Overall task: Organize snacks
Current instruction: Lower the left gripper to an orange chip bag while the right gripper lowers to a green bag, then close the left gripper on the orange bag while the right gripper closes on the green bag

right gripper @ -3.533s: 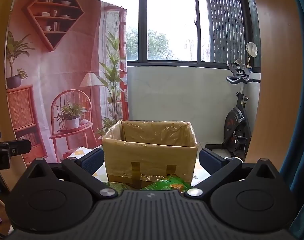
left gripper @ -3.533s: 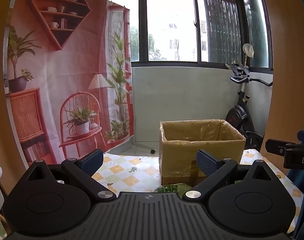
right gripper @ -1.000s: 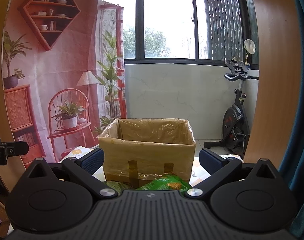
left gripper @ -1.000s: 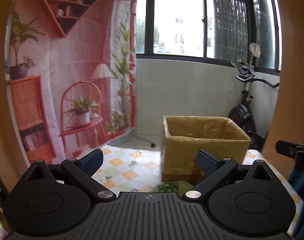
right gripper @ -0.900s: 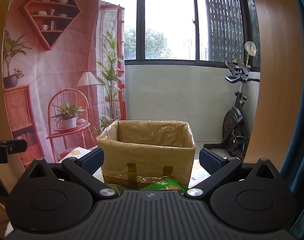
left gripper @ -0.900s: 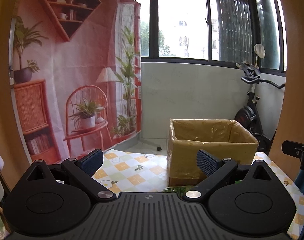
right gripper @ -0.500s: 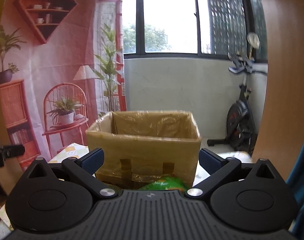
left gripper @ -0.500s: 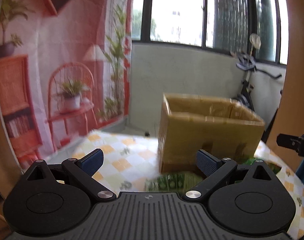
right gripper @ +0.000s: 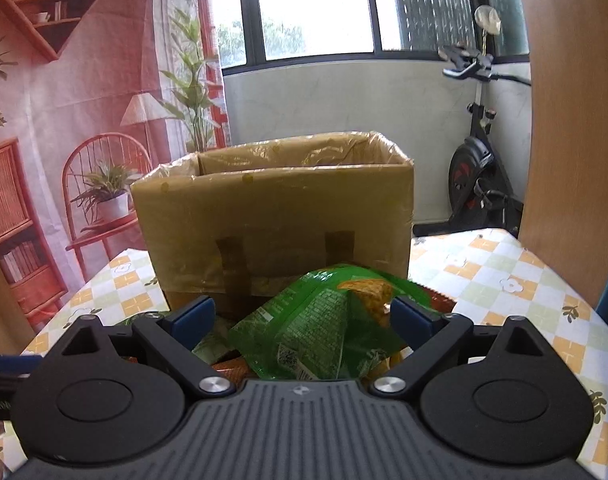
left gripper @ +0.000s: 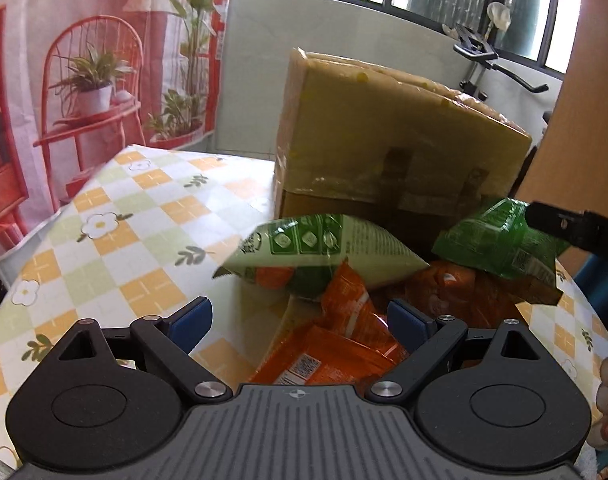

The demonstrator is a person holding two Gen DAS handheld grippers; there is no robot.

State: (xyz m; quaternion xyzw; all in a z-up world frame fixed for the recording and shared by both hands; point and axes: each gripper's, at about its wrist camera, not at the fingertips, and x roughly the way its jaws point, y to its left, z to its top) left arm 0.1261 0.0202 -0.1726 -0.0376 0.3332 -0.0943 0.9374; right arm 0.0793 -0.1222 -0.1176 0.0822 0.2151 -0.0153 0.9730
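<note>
Left wrist view: left tongs [left gripper: 300, 318] spread wide, empty, above orange snack packets [left gripper: 327, 354] on the checked tabletop [left gripper: 116, 232]. Pale green bag [left gripper: 323, 246] and dark green bag [left gripper: 499, 240] lie against the cardboard box [left gripper: 395, 136].

Right wrist view: right tongs [right gripper: 302, 314] wide, closing, with the dark green bag [right gripper: 319, 328] between the pads, apparently untouched. Cardboard box [right gripper: 276, 208] stands just behind, open-topped.

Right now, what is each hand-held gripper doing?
Left hand-held gripper: open, holding nothing.
Right hand-held gripper: closing around the green snack bag, not gripping yet.
</note>
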